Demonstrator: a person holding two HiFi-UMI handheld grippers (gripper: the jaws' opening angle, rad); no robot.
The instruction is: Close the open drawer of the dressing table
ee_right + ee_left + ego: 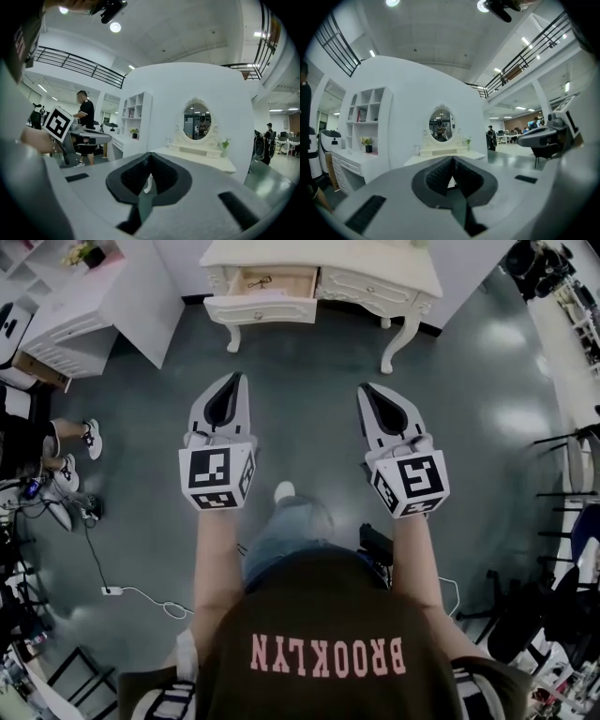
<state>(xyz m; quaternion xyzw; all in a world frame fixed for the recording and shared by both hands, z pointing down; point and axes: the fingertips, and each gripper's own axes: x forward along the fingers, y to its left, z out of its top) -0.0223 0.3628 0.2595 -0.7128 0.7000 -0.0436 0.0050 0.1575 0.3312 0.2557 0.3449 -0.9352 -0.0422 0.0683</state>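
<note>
A white dressing table [323, 268] stands at the top of the head view. Its left drawer [265, 294] is pulled out, with a small dark item lying inside. Both grippers point at the table from a distance, with floor between. My left gripper [236, 378] is shut and holds nothing. My right gripper [367, 388] is shut too, also with nothing in it. Ahead of the shut left gripper [452, 159] in the left gripper view are the dressing table [440, 154] and its oval mirror [441, 124]. The right gripper view shows the shut right gripper [149, 155], table [201, 158] and mirror [200, 121].
A white shelf unit with drawers [80, 310] stands left of the table. A seated person's feet [75, 460] and cables [122, 589] are at the left. Black chairs and stands [562, 549] crowd the right side. The floor is dark and glossy.
</note>
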